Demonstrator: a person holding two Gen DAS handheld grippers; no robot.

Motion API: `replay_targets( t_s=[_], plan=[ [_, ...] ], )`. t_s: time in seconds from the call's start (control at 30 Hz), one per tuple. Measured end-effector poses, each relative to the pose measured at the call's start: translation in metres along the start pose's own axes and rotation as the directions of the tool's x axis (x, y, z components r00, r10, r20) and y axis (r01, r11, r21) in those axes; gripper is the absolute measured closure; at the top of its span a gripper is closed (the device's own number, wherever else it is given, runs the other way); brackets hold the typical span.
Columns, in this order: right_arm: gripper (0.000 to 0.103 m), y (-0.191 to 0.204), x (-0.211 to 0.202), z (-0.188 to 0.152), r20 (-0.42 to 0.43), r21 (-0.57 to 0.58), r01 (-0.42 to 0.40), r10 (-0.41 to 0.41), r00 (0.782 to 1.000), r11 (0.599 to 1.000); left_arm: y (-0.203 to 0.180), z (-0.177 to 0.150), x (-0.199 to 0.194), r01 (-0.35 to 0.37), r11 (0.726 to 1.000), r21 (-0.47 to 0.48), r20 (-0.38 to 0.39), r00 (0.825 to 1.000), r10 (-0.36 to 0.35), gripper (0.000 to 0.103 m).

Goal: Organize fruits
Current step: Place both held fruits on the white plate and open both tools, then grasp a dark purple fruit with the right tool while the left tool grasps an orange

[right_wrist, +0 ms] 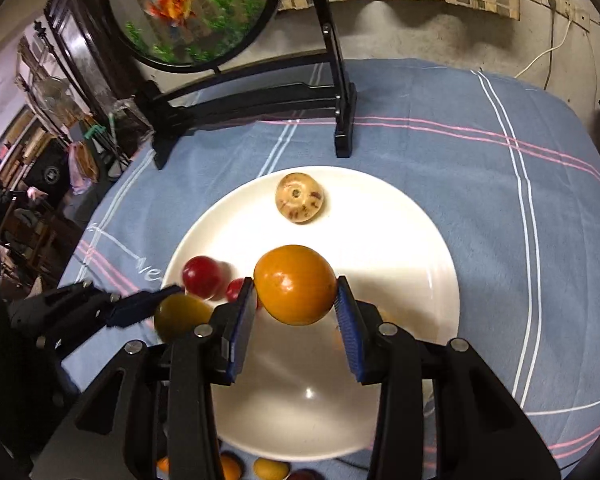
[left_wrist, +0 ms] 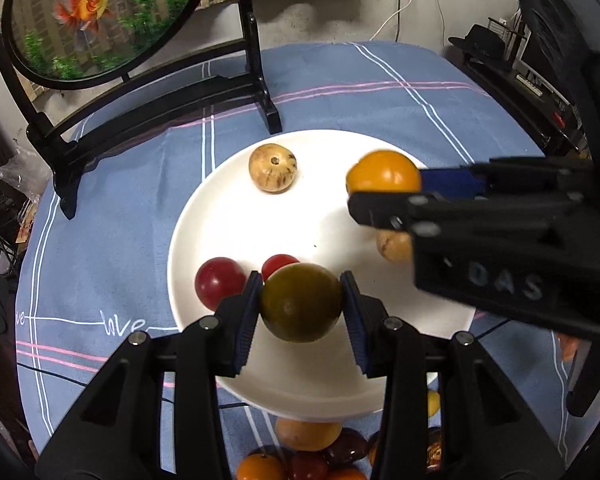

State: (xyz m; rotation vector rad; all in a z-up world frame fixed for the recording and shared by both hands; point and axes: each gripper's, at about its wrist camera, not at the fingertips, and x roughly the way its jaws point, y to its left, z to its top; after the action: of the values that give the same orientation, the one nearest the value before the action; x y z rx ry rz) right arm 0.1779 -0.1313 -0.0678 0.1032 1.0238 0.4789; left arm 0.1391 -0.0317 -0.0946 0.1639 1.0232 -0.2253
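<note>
A white plate (left_wrist: 204, 216) (right_wrist: 412, 240) lies on the blue cloth. My left gripper (left_wrist: 301, 304) is shut on an olive-brown fruit (left_wrist: 301, 302) above the plate's near edge; it shows in the right wrist view (right_wrist: 180, 316) too. My right gripper (right_wrist: 296, 300) is shut on an orange fruit (right_wrist: 296, 283) (left_wrist: 382, 172) over the plate. On the plate lie a tan fruit (left_wrist: 273, 167) (right_wrist: 299, 197), two red fruits (left_wrist: 219, 282) (left_wrist: 279, 265) (right_wrist: 202, 276), and a pale fruit (left_wrist: 394, 246) under the right gripper.
A pile of loose orange, red and dark fruits (left_wrist: 312, 452) (right_wrist: 270, 468) lies on the cloth just in front of the plate. A black stand (left_wrist: 160, 108) (right_wrist: 260, 100) with a round goldfish picture (left_wrist: 96, 12) stands behind the plate.
</note>
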Motion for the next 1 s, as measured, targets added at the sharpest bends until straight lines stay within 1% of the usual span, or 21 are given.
replay_targets(
  t_s=[0.07, 0.1, 0.13, 0.17, 0.2, 0.23, 0.27, 0.3, 0.33, 0.43, 0.57, 0.63, 0.67, 0.7, 0.77, 0.83, 0.9, 1.0],
  plan=[
    [0.062, -0.004, 0.006, 0.003, -0.020, 0.017, 0.011, -0.011, 1.000, 1.000, -0.001, 0.000, 0.003, 0.003, 1.000, -0.002, -0.006, 1.000, -0.003, 0.062],
    [0.062, -0.006, 0.011, 0.004, -0.044, 0.029, 0.009, -0.007, 0.999, 1.000, -0.001, 0.000, 0.005, -0.003, 1.000, 0.001, -0.007, 1.000, 0.003, 0.060],
    [0.062, -0.006, 0.015, 0.006, -0.065, 0.035, 0.018, -0.016, 0.998, 0.999, -0.001, 0.001, 0.005, -0.010, 1.000, 0.003, -0.007, 1.000, 0.010, 0.055],
    [0.061, -0.006, 0.018, 0.007, -0.079, 0.035, 0.044, -0.041, 0.996, 0.998, -0.001, 0.002, 0.005, -0.018, 1.000, 0.001, 0.004, 1.000, 0.018, 0.045],
    [0.060, -0.005, 0.019, 0.008, -0.086, 0.031, 0.063, -0.060, 0.995, 0.998, 0.000, 0.003, 0.004, -0.021, 1.000, -0.001, 0.011, 1.000, 0.021, 0.043],
    [0.060, -0.005, 0.018, 0.009, -0.080, 0.026, 0.061, -0.059, 0.995, 0.998, 0.001, 0.004, 0.003, -0.018, 1.000, -0.007, 0.016, 1.000, 0.018, 0.042],
    [0.058, -0.005, 0.016, 0.010, -0.071, 0.027, 0.059, -0.057, 0.996, 0.998, 0.002, 0.005, 0.002, -0.013, 1.000, -0.013, 0.017, 1.000, 0.013, 0.037],
    [0.056, -0.004, 0.013, 0.011, -0.061, 0.027, 0.056, -0.055, 0.997, 0.998, 0.005, 0.006, 0.000, -0.011, 1.000, -0.024, 0.021, 1.000, 0.012, 0.034],
    [0.055, -0.003, 0.008, 0.013, -0.052, 0.018, 0.048, -0.047, 0.998, 0.999, 0.007, 0.007, -0.002, -0.012, 0.999, -0.032, 0.027, 1.000, 0.013, 0.034],
    [0.055, 0.002, -0.012, 0.017, 0.000, -0.020, 0.064, -0.064, 0.998, 0.998, 0.013, 0.009, -0.016, -0.018, 0.999, -0.045, 0.058, 0.998, 0.020, 0.034],
    [0.055, 0.002, -0.053, 0.015, 0.071, -0.016, 0.048, -0.046, 0.996, 0.999, 0.025, 0.008, -0.046, -0.014, 0.997, -0.076, 0.109, 0.994, 0.022, 0.034],
    [0.049, 0.003, -0.079, 0.011, 0.120, -0.017, 0.043, -0.041, 0.992, 0.999, 0.031, 0.005, -0.063, -0.017, 0.996, -0.092, 0.134, 0.991, 0.029, 0.034],
    [0.043, 0.004, -0.091, 0.007, 0.144, -0.016, 0.039, -0.037, 0.989, 0.999, 0.033, 0.003, -0.069, -0.018, 0.995, -0.098, 0.143, 0.989, 0.032, 0.034],
    [0.040, 0.004, -0.103, 0.003, 0.170, -0.014, 0.037, -0.034, 0.985, 0.999, 0.034, -0.001, -0.078, -0.021, 0.994, -0.104, 0.155, 0.987, 0.037, 0.034],
    [0.040, 0.007, -0.127, -0.011, 0.219, -0.017, 0.033, -0.028, 0.975, 0.999, 0.037, -0.012, -0.093, -0.030, 0.993, -0.115, 0.176, 0.983, 0.051, 0.033],
    [0.040, 0.011, -0.147, -0.031, 0.261, -0.035, 0.054, -0.043, 0.965, 0.998, 0.040, -0.027, -0.107, -0.041, 0.990, -0.132, 0.189, 0.980, 0.066, 0.031],
    [0.040, 0.014, -0.159, -0.057, 0.268, -0.057, 0.082, -0.064, 0.961, 0.995, 0.044, -0.043, -0.117, -0.046, 0.989, -0.140, 0.195, 0.978, 0.073, 0.028],
    [0.040, 0.014, -0.162, -0.092, 0.235, -0.069, 0.085, -0.067, 0.970, 0.994, 0.044, -0.069, -0.126, -0.055, 0.990, -0.129, 0.181, 0.980, 0.078, 0.027]
  ],
)
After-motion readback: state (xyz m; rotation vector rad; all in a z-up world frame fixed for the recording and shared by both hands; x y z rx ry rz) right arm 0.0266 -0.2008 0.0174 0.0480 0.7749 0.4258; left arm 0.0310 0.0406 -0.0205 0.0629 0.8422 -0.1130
